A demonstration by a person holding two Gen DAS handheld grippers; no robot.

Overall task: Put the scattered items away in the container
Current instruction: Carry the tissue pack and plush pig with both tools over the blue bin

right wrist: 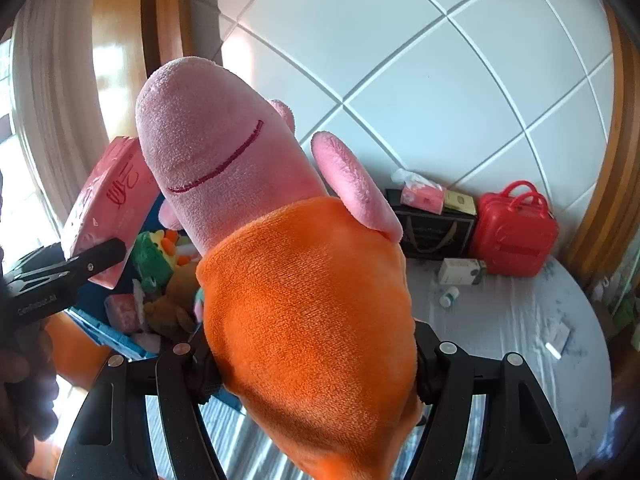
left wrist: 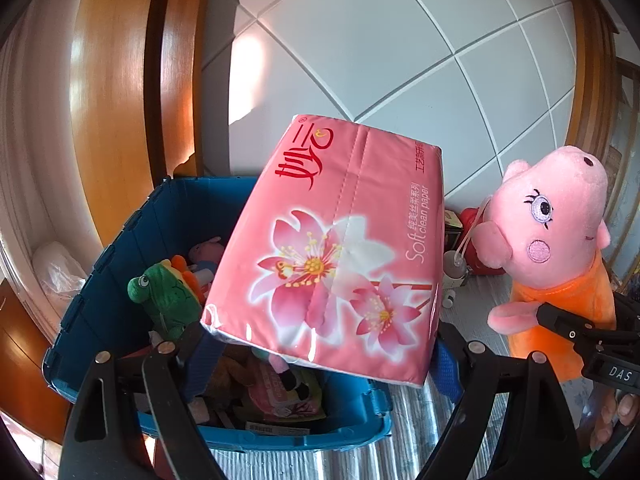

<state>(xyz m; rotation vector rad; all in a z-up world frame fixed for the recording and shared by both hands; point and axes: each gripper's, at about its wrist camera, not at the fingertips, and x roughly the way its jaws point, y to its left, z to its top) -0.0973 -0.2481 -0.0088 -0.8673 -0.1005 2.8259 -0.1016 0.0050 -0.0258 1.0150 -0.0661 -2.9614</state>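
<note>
My left gripper [left wrist: 320, 364] is shut on a pink tissue pack [left wrist: 336, 252] with flower print and holds it tilted above the blue bin [left wrist: 100, 280]. The bin holds a green frog plush [left wrist: 168, 292] and several other soft toys and packets. My right gripper [right wrist: 312, 364] is shut on a pink pig plush in an orange dress [right wrist: 304, 300], held upright in the air to the right of the bin. The pig plush also shows in the left wrist view [left wrist: 560, 248], and the tissue pack in the right wrist view [right wrist: 108, 200].
On the grey table [right wrist: 500, 320] stand a red case [right wrist: 514, 232], a dark bag [right wrist: 436, 228] with a small tissue pack on it [right wrist: 424, 196], a white box [right wrist: 460, 272] and a small bottle [right wrist: 450, 296]. A white tiled wall is behind.
</note>
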